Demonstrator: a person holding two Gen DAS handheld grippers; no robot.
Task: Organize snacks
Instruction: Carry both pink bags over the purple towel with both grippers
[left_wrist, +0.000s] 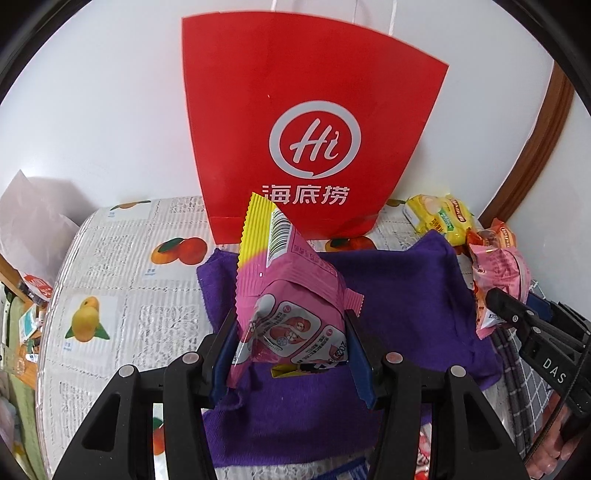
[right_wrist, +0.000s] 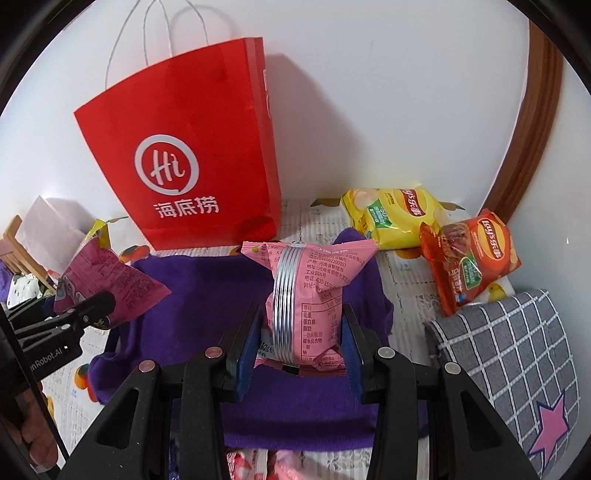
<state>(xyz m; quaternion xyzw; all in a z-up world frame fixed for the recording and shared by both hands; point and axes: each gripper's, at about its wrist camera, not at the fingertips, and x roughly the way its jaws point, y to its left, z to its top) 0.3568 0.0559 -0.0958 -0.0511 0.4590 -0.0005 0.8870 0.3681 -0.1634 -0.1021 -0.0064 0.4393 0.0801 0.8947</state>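
Observation:
In the left wrist view my left gripper (left_wrist: 291, 326) is shut on a pink and yellow snack packet (left_wrist: 295, 280), which stands upright over a purple cloth (left_wrist: 406, 280). In the right wrist view my right gripper (right_wrist: 302, 314) is shut on a pink snack packet (right_wrist: 314, 273) with a silver back seam, also above the purple cloth (right_wrist: 199, 295). Each gripper shows in the other's view: the right gripper (left_wrist: 506, 306) at the right edge, the left gripper (right_wrist: 92, 308) at the left edge. A red paper bag (left_wrist: 314, 129) (right_wrist: 184, 155) stands upright against the wall behind the cloth.
A yellow chips bag (right_wrist: 395, 218) and an orange chips bag (right_wrist: 469, 258) lie at the back right, near the wall. A grey checked cloth (right_wrist: 517, 339) lies at the right. The table cover with fruit prints (left_wrist: 110, 277) stretches to the left. More packets lie at the near edge.

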